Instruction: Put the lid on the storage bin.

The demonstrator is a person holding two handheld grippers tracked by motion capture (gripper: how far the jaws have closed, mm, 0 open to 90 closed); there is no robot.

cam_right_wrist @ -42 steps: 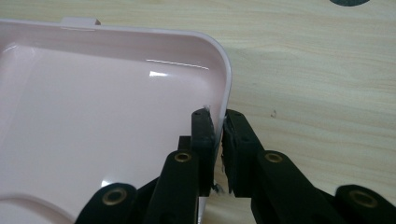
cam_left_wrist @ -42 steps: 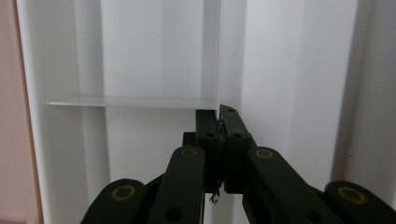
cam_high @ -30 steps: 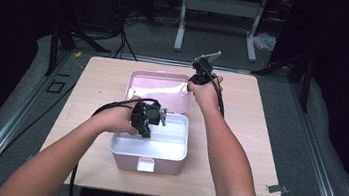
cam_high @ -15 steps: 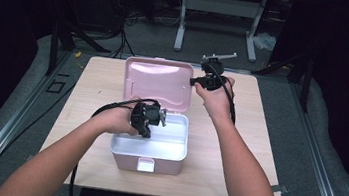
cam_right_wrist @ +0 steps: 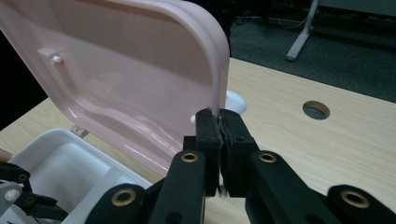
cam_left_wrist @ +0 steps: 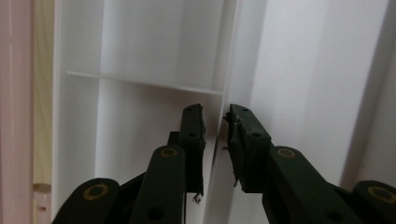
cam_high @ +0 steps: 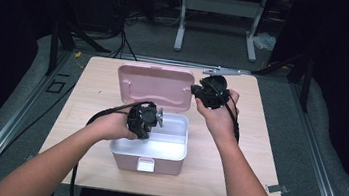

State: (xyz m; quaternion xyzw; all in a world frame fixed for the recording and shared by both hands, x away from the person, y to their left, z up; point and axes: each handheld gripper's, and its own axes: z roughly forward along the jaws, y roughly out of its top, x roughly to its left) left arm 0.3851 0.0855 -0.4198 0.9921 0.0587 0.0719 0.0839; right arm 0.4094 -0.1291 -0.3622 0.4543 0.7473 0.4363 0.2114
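The pink lid (cam_right_wrist: 140, 79) of the storage box (cam_high: 149, 145) at mid-table is held upright, its right edge pinched by the closed right gripper (cam_right_wrist: 218, 122). The left gripper (cam_left_wrist: 215, 128), jaws just opening, straddles a white inner divider (cam_left_wrist: 224, 93) without pressing it, nearer the box's interior.

One box (cam_high: 148, 148) with one lid (cam_high: 153, 86), two tongs, one table (cam_high: 251, 153).

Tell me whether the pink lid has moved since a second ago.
Yes. The pink lid, clamped at its edge by the right gripper, has swung up and back from over the white box toward the table's far edge.
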